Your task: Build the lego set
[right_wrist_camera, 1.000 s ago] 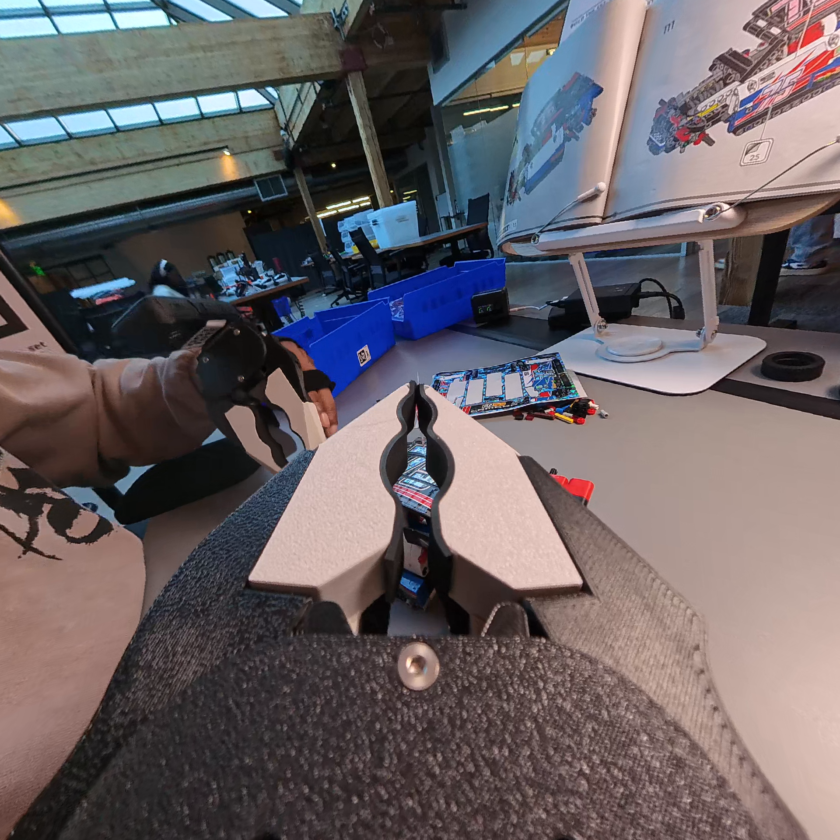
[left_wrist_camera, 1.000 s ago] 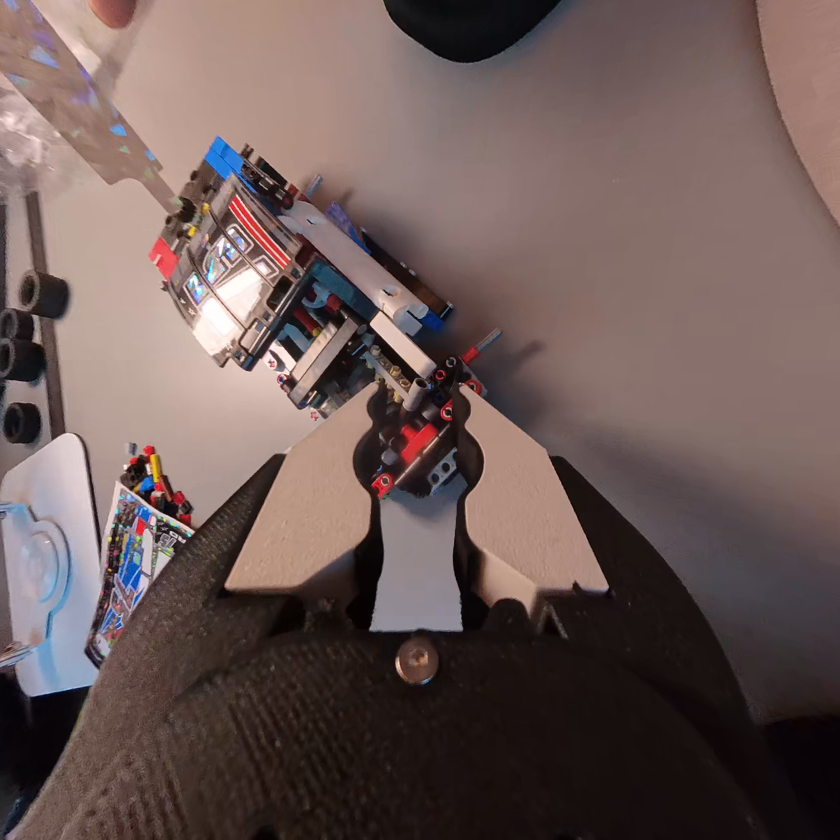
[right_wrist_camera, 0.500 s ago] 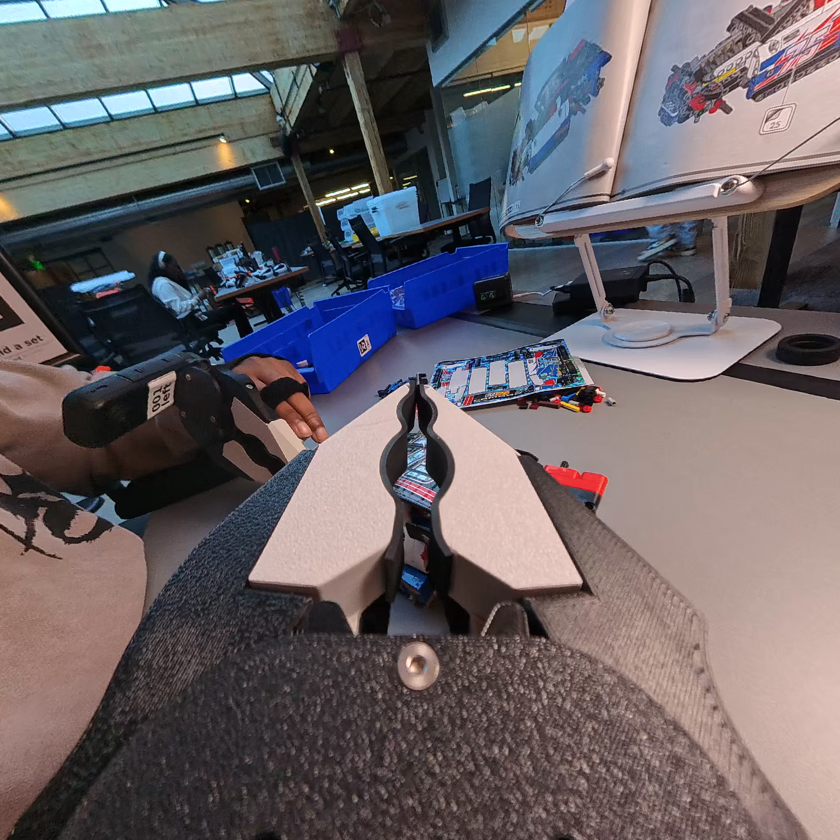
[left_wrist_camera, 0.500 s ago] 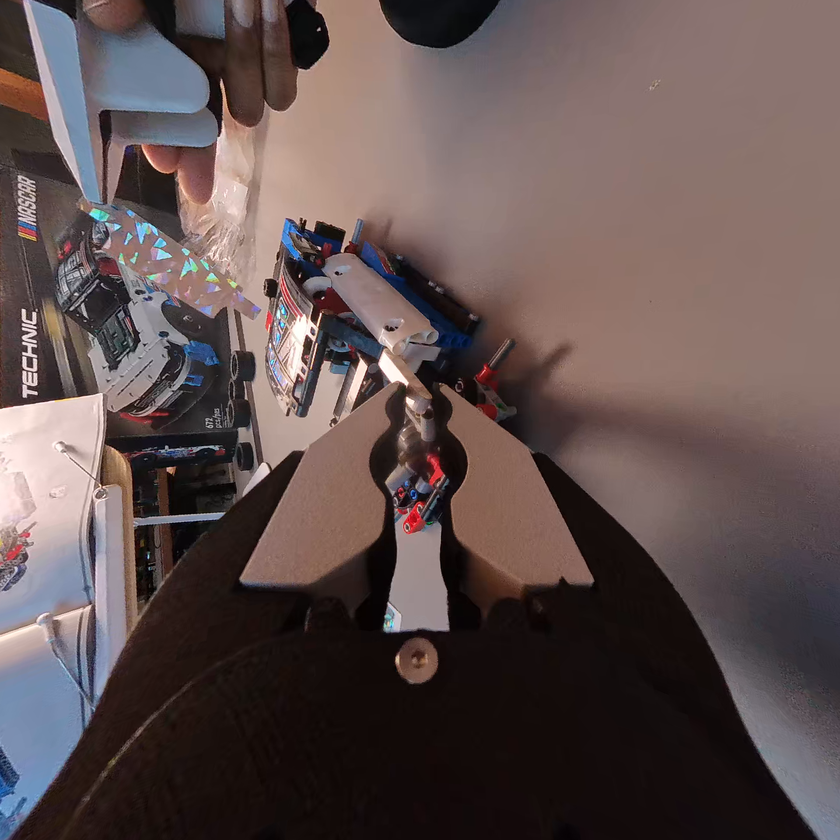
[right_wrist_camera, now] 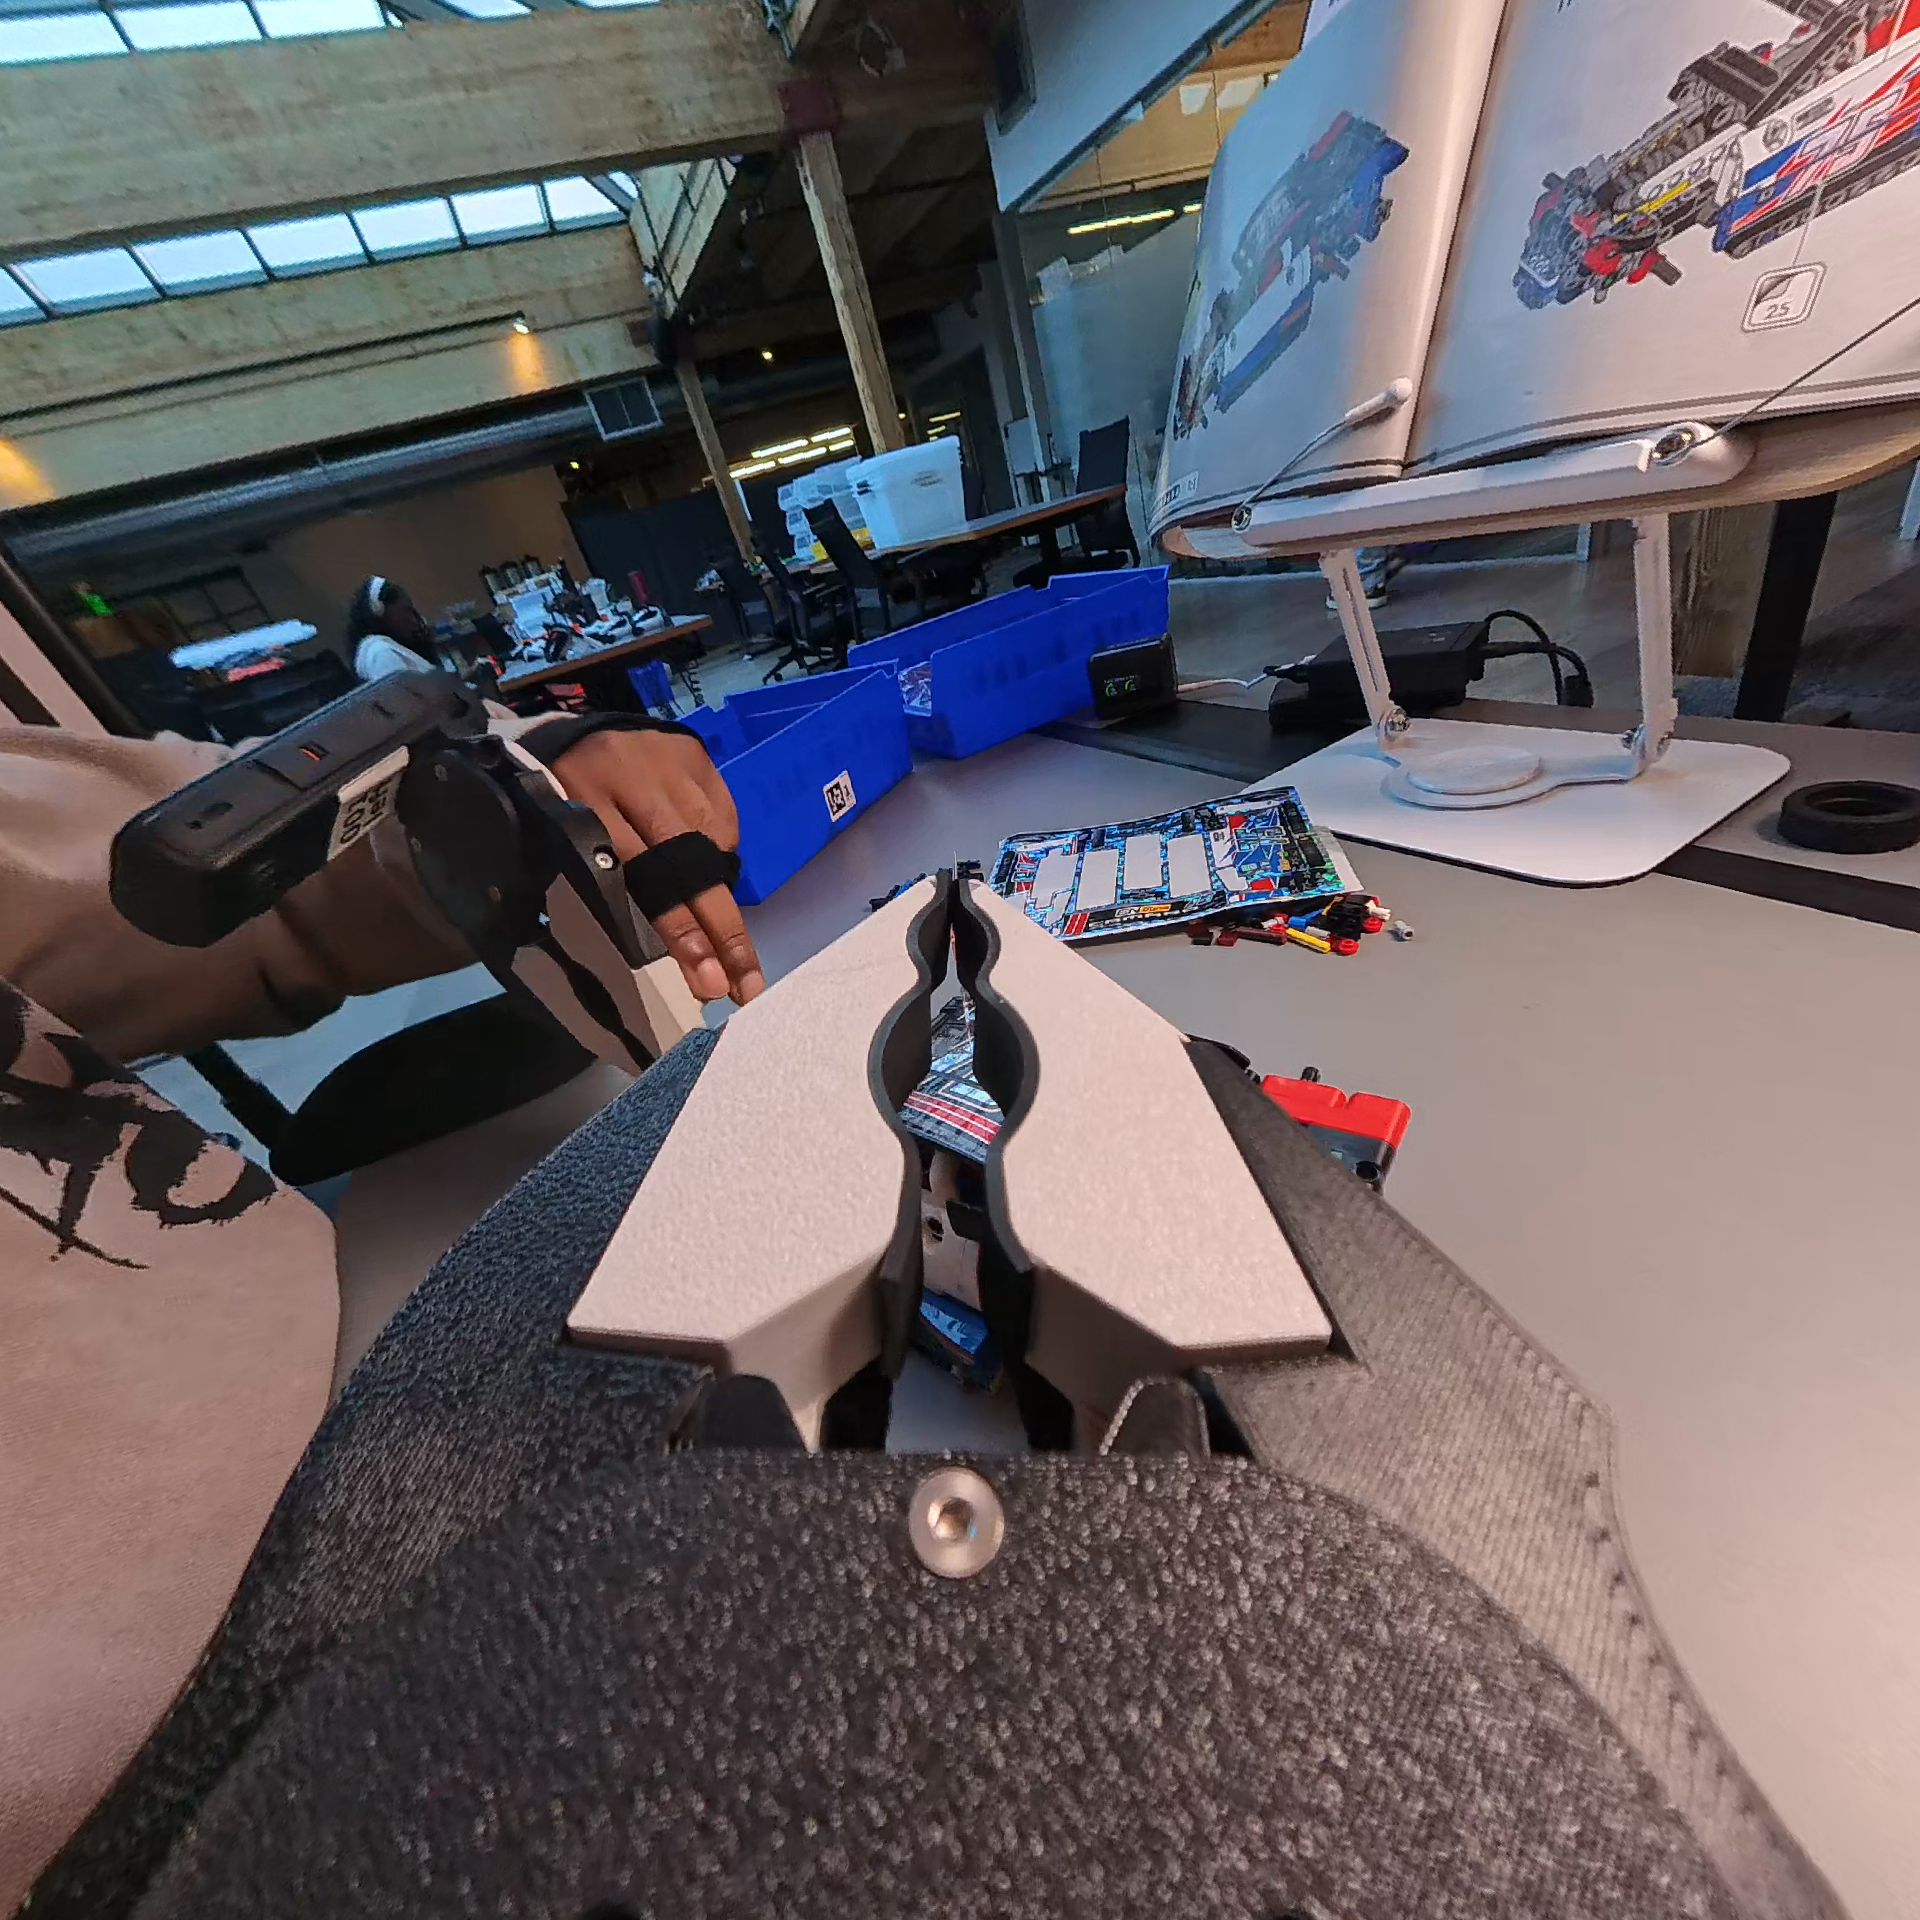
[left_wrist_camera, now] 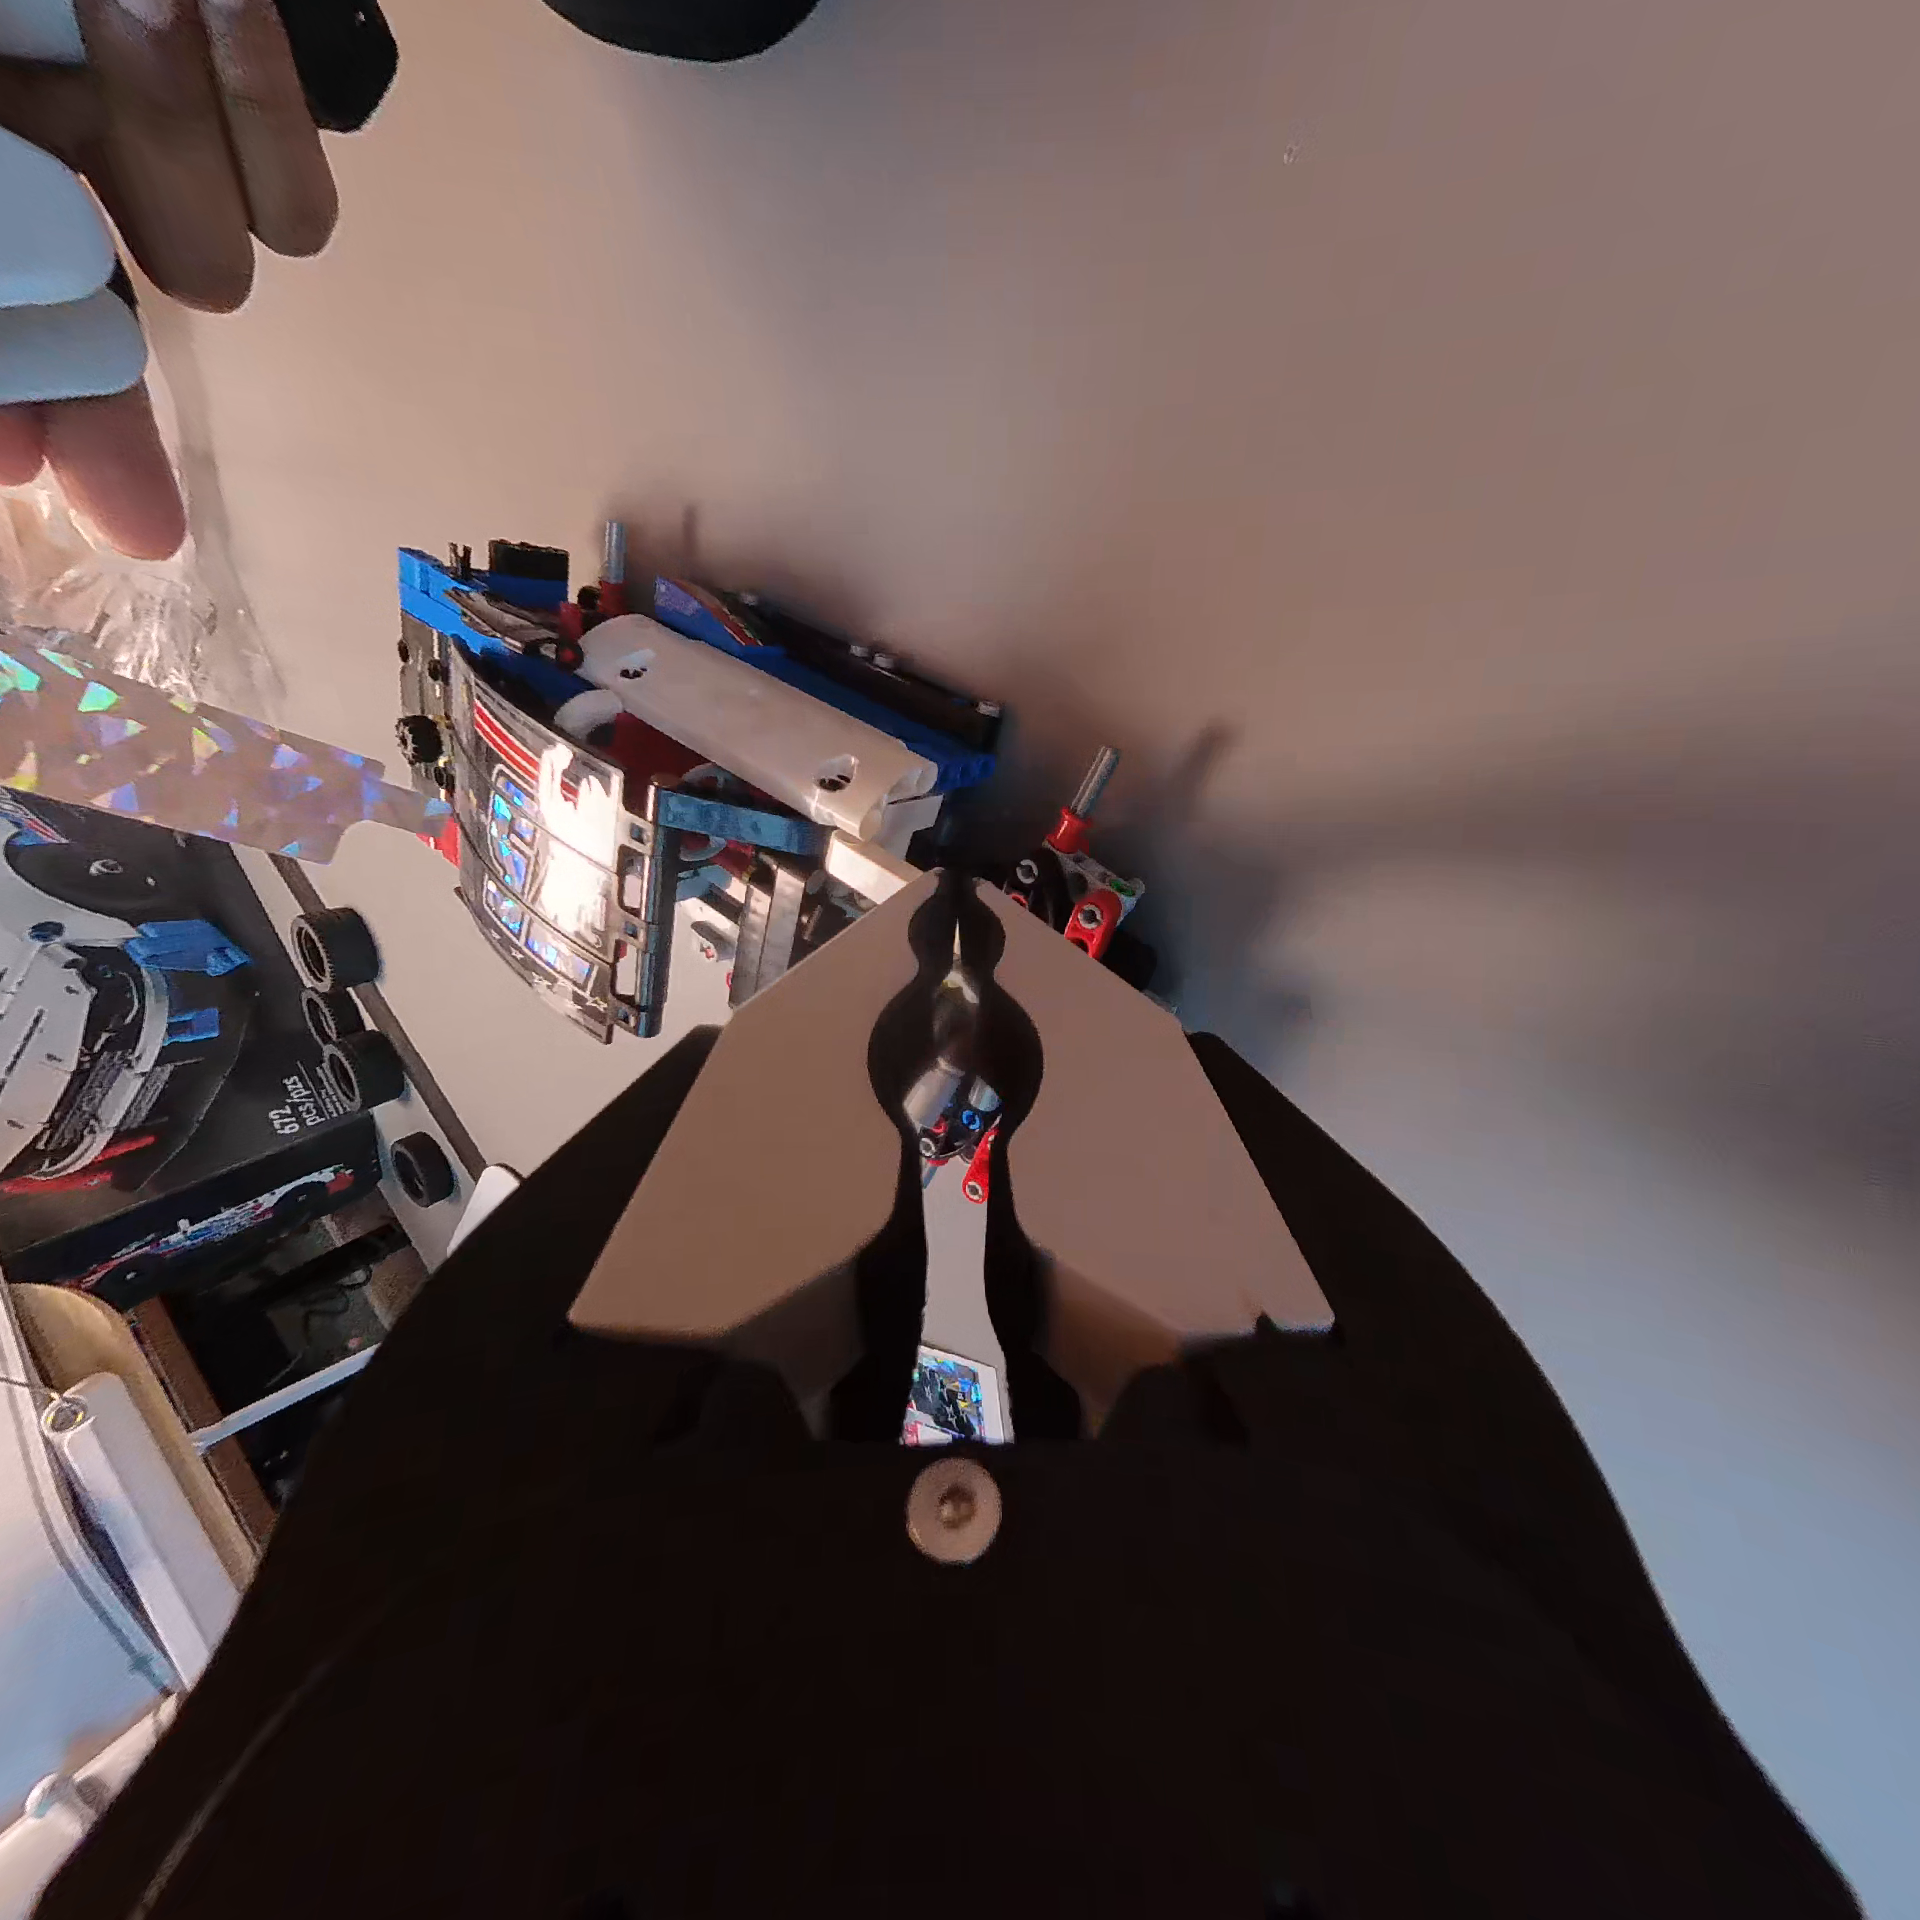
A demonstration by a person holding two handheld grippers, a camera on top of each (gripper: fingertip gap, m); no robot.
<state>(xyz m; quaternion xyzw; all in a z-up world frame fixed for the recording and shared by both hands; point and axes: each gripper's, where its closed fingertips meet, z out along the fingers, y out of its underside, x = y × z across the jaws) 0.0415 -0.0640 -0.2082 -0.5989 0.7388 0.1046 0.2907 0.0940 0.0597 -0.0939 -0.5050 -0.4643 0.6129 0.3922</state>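
Observation:
The partly built lego car (left_wrist_camera: 675, 790) lies on the grey table, with a dark stickered panel, a white beam and blue sides. My left gripper (left_wrist_camera: 951, 888) is shut on its chassis end, where red and grey parts show between the fingers. My right gripper (right_wrist_camera: 954, 888) is shut on a thin holographic strip (left_wrist_camera: 208, 764). The strip's narrow tip touches the car's stickered end. In the right wrist view the car (right_wrist_camera: 961, 1101) shows only through the finger gap, with a red part (right_wrist_camera: 1340, 1117) beside it. The hand holding the left gripper (right_wrist_camera: 665, 810) is at the left.
A sticker sheet (right_wrist_camera: 1164, 862) and loose small pieces (right_wrist_camera: 1288, 925) lie ahead. An open instruction booklet (right_wrist_camera: 1558, 260) rests on a white stand (right_wrist_camera: 1538, 800), with a black tyre (right_wrist_camera: 1849, 816) beside it. Blue bins (right_wrist_camera: 821, 769) stand behind. The set box (left_wrist_camera: 135, 1039) and tyres (left_wrist_camera: 332, 945) lie at the left. The grippers' ends are close to 20 cm from one another.
My left gripper's jaws have closed in on the car's chassis end, and the car has turned in view. The holographic strip drew away from the car and now touches it again.

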